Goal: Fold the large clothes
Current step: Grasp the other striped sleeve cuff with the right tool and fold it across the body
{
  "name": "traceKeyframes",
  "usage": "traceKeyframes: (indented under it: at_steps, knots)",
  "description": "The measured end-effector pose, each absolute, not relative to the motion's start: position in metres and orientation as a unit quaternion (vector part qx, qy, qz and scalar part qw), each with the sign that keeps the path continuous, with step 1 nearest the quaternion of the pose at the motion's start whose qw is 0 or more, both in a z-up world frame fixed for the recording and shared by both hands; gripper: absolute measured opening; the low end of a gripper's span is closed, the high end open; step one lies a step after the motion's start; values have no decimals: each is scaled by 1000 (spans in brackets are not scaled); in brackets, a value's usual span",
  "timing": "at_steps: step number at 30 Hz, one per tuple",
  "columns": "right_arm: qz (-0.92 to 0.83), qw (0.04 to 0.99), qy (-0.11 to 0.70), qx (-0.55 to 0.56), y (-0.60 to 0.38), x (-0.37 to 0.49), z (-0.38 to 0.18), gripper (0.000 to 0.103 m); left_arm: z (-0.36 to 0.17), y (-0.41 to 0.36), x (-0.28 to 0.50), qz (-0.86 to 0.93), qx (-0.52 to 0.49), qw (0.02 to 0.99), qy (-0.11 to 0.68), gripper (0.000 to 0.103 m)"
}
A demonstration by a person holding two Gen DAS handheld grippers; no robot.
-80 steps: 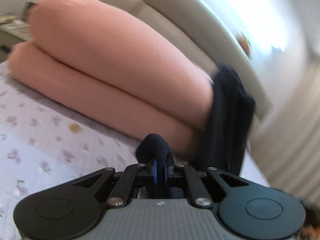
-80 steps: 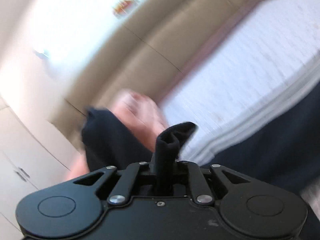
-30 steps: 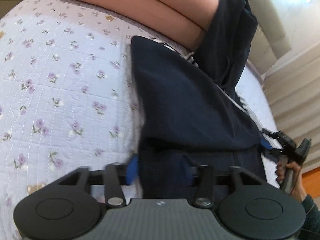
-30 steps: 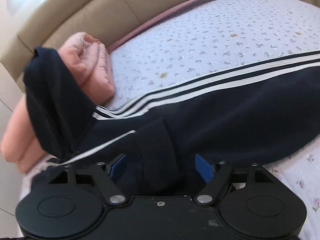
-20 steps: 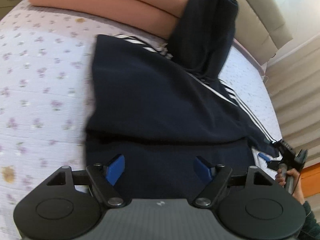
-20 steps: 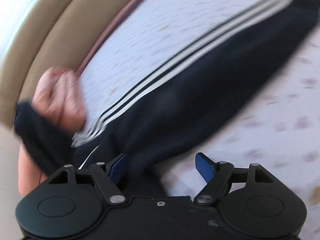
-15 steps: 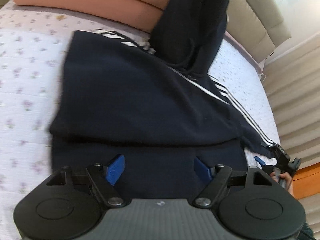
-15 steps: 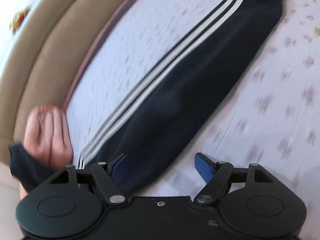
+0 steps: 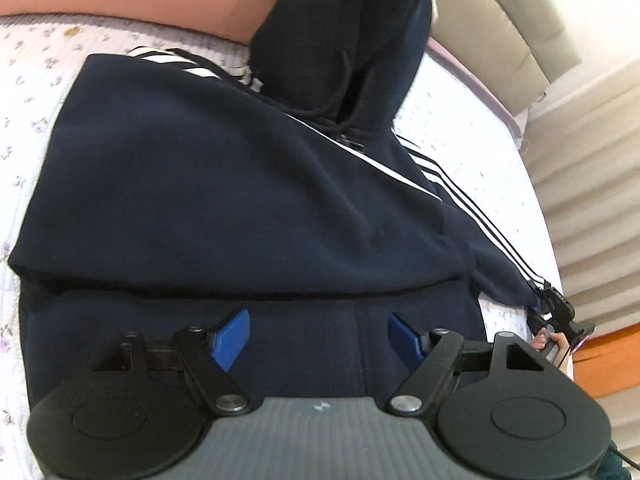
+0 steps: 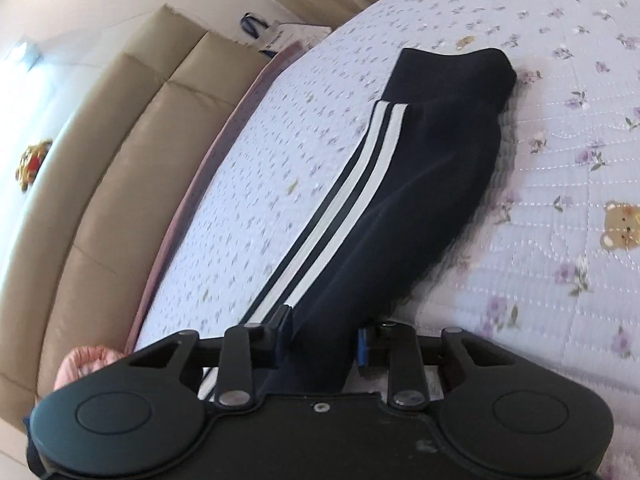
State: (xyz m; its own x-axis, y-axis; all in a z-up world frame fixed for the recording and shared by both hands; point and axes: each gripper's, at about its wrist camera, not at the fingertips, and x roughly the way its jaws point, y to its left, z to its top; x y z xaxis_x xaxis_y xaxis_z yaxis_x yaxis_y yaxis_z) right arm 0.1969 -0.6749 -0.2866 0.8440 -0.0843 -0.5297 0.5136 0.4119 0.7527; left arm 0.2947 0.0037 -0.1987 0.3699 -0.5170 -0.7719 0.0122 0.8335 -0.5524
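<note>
While left tongs (image 9: 319,336) gape, right tongs (image 10: 323,338) just clamped the soft striped sleeve (image 10: 404,184).

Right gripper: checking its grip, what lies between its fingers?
In the right wrist view, the navy sleeve with white stripes runs between the right gripper fingers, which have just been closing and now pinch it over the floral bedspread.
</note>
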Motion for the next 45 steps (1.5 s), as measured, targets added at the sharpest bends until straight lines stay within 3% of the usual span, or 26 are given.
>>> traceKeyframes:
  at_steps: [1,4,11,15,18,21,28,31,32,33,35,39,40,41,42,43,45]
  knots:
    - [-189,810,212,513,-677,198,-285,33,-199,8,294,-166,-241,793,534,77]
    - [-227,828,210,468,-673,200,-262,14,-198,19,293,-159,-252,796,528,77]
    - [-134,908,95,386,-603,217,-144,12,-181,36,284,-133,-229,825,500,76]
    - [22,936,23,350,-510,213,-70,12,-168,45,279,-127,-225,840,477,76]
    - [139,935,23,325,-427,211,-49,12,-163,53,275,-125,-243,842,465,76]
    - [216,930,93,281,-333,219,-71,12,-163,62,270,-123,-260,841,459,76]
    - [239,883,343,215,-197,232,-231,12,-176,91,255,-105,-296,837,448,76]
    - [238,862,362,264,-207,233,-261,22,-184,103,251,-98,-308,833,450,76]
    - [248,854,355,288,-212,232,-259,40,-187,107,250,-97,-310,831,452,76]
    - [253,846,355,306,-216,234,-257,50,-190,110,249,-96,-312,829,454,76]
    - [252,840,344,335,-228,241,-251,87,-195,114,249,-95,-317,827,454,76]
    - [188,837,328,395,-250,259,-249,90,-199,120,247,-98,-335,825,444,76]
    - [175,829,331,416,-254,268,-252,89,-199,121,247,-99,-338,826,440,76]
    - [171,815,336,440,-257,276,-255,75,-199,122,247,-100,-340,826,438,76]
    - [175,808,333,455,-258,282,-255,55,-198,122,246,-100,-340,827,437,76]
    - [174,812,324,453,-254,285,-246,9,-197,121,247,-101,-339,828,435,76]
    - [189,843,261,430,-247,281,-211,8,-195,123,246,-100,-336,831,431,76]
